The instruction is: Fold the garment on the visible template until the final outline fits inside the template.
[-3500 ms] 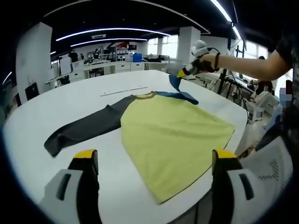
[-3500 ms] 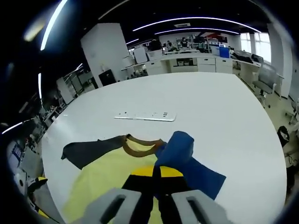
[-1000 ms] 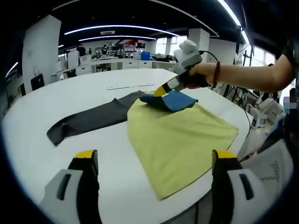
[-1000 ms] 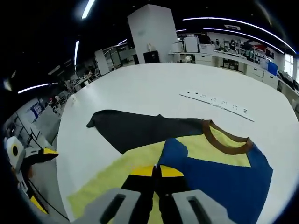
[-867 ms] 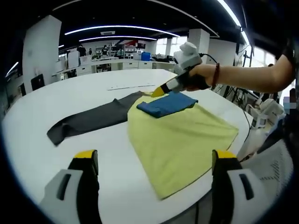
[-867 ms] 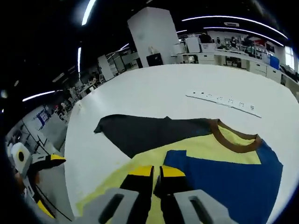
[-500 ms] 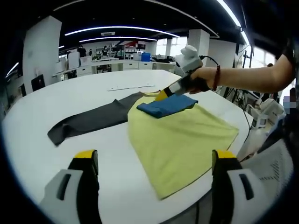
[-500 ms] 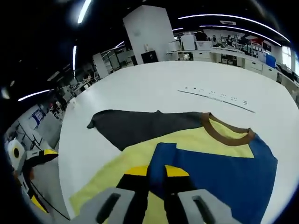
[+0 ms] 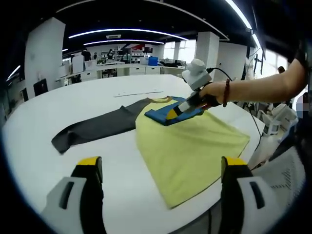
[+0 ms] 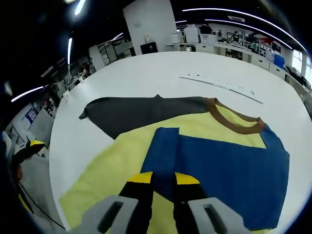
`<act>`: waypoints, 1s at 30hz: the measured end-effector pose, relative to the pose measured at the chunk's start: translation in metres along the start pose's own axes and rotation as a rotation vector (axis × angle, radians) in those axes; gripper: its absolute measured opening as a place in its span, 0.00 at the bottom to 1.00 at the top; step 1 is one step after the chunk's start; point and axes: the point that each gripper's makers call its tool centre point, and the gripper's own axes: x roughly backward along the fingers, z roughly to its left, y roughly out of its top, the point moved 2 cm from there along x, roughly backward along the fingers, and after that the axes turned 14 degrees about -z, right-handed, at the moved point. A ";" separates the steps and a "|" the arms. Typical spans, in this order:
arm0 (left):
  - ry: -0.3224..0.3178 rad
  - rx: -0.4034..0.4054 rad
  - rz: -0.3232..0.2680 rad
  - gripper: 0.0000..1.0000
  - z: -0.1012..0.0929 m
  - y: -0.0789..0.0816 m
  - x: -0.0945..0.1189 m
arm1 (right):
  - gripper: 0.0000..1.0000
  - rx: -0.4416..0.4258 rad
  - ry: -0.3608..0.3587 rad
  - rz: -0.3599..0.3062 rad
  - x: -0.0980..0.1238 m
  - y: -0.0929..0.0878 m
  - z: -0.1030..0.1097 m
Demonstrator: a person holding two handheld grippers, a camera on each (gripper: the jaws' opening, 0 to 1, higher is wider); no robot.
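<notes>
The garment lies flat on the white table (image 9: 44,112). It has a yellow body (image 9: 190,141), a brown collar (image 10: 234,122) and a dark grey sleeve (image 9: 95,128) stretched out to the left. Its blue sleeve (image 10: 219,170) is folded across the upper body. My right gripper (image 10: 164,179) hovers over the sleeve's near edge, jaws a little apart with nothing clamped. In the left gripper view, a hand holds that right gripper (image 9: 171,114) at the blue sleeve (image 9: 163,113). My left gripper (image 9: 162,162) stays back at the table's near edge, jaws wide open.
A thin white strip with dark marks (image 10: 219,84) lies on the table beyond the collar, also visible as the strip (image 9: 139,92). The garment's hem reaches close to the table edge (image 9: 253,141). Desks and chairs stand behind and to the right.
The right gripper carried the blue sleeve over the yellow body, laid it flat and opened. It then drew back and dropped toward the sleeve's near edge. The left gripper stayed put.
</notes>
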 end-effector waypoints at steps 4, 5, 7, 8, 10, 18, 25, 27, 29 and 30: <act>0.000 -0.001 0.003 0.99 0.000 -0.001 0.001 | 0.14 -0.007 -0.015 0.003 -0.002 -0.006 -0.001; 0.000 0.001 0.003 0.99 0.000 -0.001 0.001 | 0.14 -0.006 -0.024 -0.003 -0.002 -0.007 -0.001; 0.002 0.003 0.004 0.99 0.000 -0.002 0.001 | 0.13 -0.004 -0.035 -0.015 -0.002 -0.005 -0.001; 0.003 0.003 0.003 0.99 0.001 -0.002 0.001 | 0.12 -0.002 -0.034 -0.017 -0.003 -0.005 0.000; 0.003 0.004 0.004 0.99 0.001 -0.003 0.001 | 0.10 0.007 -0.031 -0.022 -0.003 -0.006 0.002; 0.000 -0.001 0.006 0.99 0.002 -0.003 0.000 | 0.01 -0.041 -0.014 -0.056 -0.002 0.001 0.006; -0.002 -0.004 0.004 0.99 0.001 -0.002 -0.001 | 0.00 -0.049 0.119 -0.124 -0.004 0.021 0.036; -0.003 -0.007 0.004 0.99 0.000 -0.002 -0.001 | 0.01 -0.045 0.161 -0.120 -0.005 0.020 0.046; -0.002 -0.006 0.003 0.99 0.000 -0.001 -0.001 | 0.01 -0.047 0.175 -0.112 -0.006 0.018 0.052; -0.002 -0.006 0.003 0.99 -0.001 -0.001 -0.001 | 0.00 -0.036 0.187 -0.106 -0.007 0.016 0.055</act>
